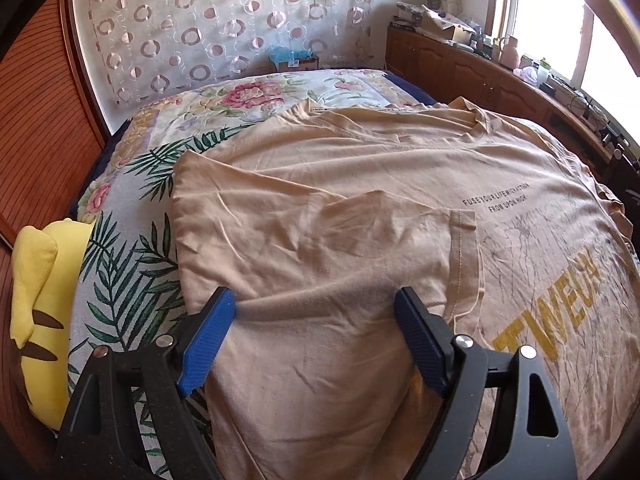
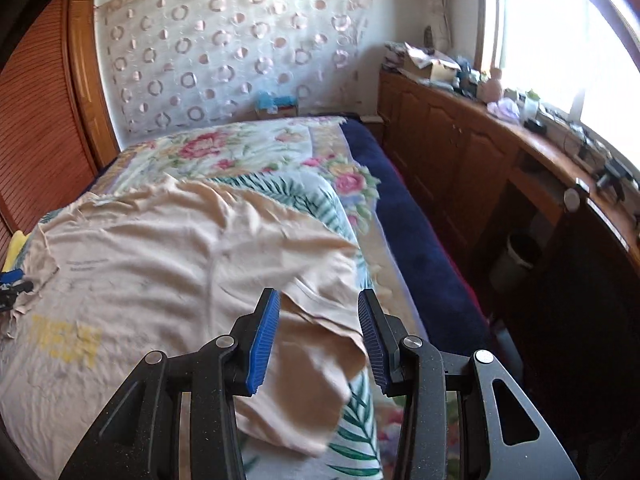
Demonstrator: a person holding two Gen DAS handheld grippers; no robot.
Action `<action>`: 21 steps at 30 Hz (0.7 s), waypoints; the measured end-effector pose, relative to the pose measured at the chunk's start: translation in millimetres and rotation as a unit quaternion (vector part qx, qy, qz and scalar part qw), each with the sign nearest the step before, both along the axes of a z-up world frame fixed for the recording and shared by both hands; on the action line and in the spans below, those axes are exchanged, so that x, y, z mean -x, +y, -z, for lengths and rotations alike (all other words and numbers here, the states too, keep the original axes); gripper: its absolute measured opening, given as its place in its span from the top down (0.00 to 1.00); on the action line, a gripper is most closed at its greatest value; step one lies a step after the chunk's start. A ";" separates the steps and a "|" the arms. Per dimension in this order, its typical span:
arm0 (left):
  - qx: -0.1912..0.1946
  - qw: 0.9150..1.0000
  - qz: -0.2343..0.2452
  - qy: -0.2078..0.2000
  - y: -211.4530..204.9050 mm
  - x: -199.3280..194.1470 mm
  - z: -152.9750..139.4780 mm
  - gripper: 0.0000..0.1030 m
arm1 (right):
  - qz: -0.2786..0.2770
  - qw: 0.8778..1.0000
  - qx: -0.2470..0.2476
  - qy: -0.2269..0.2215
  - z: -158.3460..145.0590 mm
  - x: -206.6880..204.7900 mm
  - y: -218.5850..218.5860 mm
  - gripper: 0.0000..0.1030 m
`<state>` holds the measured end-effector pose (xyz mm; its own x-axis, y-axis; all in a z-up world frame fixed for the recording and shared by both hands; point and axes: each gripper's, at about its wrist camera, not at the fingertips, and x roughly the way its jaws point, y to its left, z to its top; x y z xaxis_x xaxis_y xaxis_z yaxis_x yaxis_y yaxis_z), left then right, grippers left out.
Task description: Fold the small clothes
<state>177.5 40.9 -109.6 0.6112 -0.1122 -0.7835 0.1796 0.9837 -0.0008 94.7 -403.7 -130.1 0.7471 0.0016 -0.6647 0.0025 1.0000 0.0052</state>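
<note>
A peach T-shirt (image 1: pixel 360 184) with yellow lettering lies spread on the floral bedspread (image 1: pixel 132 280). In the left wrist view one sleeve side is folded over onto the shirt's body. My left gripper (image 1: pixel 316 304) stands wide open just above that folded part, and a ridge of the cloth runs between its blue pads (image 1: pixel 208 340). In the right wrist view the T-shirt (image 2: pixel 180 248) fills the left half and its other sleeve (image 2: pixel 316 344) hangs toward the bed's edge. My right gripper (image 2: pixel 319 300) hovers over that sleeve, its jaws apart and not pressing on the cloth.
A yellow plush toy (image 1: pixel 40 300) lies at the bed's left edge against a slatted wooden door (image 1: pixel 36 120). A dark blue blanket (image 2: pixel 400 220) runs along the right side. Beyond it stand a wooden cabinet (image 2: pixel 460 152) with clutter on top and a pale bin (image 2: pixel 516 260).
</note>
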 end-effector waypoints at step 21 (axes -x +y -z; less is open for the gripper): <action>-0.001 1.000 0.001 -0.001 -1.0 0.2 0.5 0.18 | -0.044 0.998 0.049 0.019 13.8 -46.0 20.8 0.58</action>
